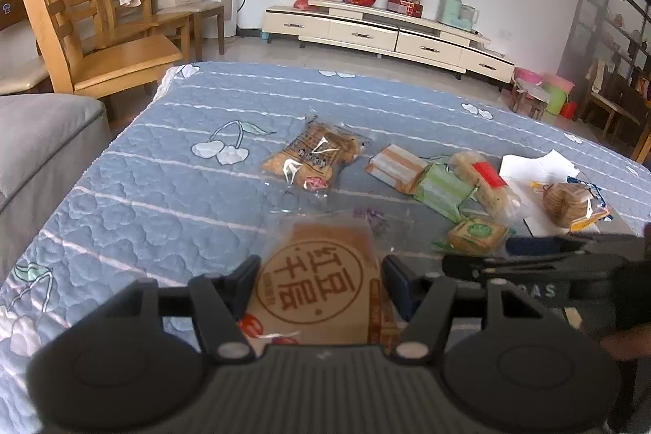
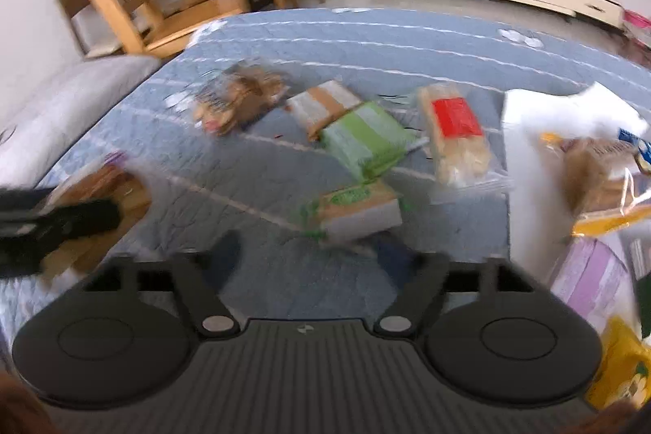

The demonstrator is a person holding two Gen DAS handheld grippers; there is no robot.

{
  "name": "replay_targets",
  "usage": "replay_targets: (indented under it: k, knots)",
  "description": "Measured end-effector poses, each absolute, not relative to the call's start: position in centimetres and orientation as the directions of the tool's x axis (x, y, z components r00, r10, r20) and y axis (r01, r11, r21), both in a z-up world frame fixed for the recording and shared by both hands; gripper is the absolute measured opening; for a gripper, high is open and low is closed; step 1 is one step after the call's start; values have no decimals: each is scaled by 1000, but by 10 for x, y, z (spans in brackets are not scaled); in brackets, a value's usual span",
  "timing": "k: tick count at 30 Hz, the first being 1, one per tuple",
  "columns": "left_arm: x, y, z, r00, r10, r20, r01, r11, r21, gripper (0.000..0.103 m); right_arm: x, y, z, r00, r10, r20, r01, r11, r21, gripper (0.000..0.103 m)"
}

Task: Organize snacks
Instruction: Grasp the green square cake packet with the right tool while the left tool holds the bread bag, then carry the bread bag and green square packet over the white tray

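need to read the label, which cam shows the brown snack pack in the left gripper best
The left wrist view: the brown snack pack sits sharp between the left gripper fingers, round red stamp facing up. The right wrist view shows only a blurred corner behind that gripper.

The brown snack packet (image 1: pixel 321 279) reads "红豆千层".

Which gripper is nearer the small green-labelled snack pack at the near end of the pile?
Right. The right gripper is open just short of the green-labelled snack pack; the left gripper is off to its left, shut on a brown snack pack.
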State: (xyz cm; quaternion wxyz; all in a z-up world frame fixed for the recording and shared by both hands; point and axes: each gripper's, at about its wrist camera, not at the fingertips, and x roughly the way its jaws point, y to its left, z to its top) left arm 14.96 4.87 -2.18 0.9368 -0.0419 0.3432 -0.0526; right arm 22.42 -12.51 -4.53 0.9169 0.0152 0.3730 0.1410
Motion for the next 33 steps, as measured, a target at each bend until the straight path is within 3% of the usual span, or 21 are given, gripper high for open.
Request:
replay_targets:
  k: [6, 9, 10, 13, 14, 15, 33]
  knots:
    - [151, 51, -24, 757, -126, -641, 62, 991, -122, 64, 240, -119, -49, 697, 203, -687, -290, 957, -11, 103]
    - [151, 48, -26, 755, -129, -643, 67, 991, -120, 64, 251, -127, -54, 649, 242, -721, -301, 952, 48, 103]
    - [152, 48, -27, 753, -132, -644, 69, 990, -122, 64, 253, -127, -56, 645, 247, -723, -304, 951, 54, 92]
    - [152, 46, -28, 753, -135, -644, 70, 990, -125, 64, 245, -122, -55, 667, 240, -706, -315, 949, 26, 75]
    - [152, 45, -28, 753, -133, -644, 70, 990, -123, 64, 241, -122, -54, 673, 235, -701, -311, 950, 19, 62]
    - [152, 44, -28, 754, -133, -643, 69, 990, -123, 64, 238, -122, -52, 679, 234, -696, -307, 952, 20, 60]
    - [105, 29, 11, 796, -105, -596, 56, 993, -100, 64, 138, -130, 21, 791, 249, -560, -266, 963, 51, 59]
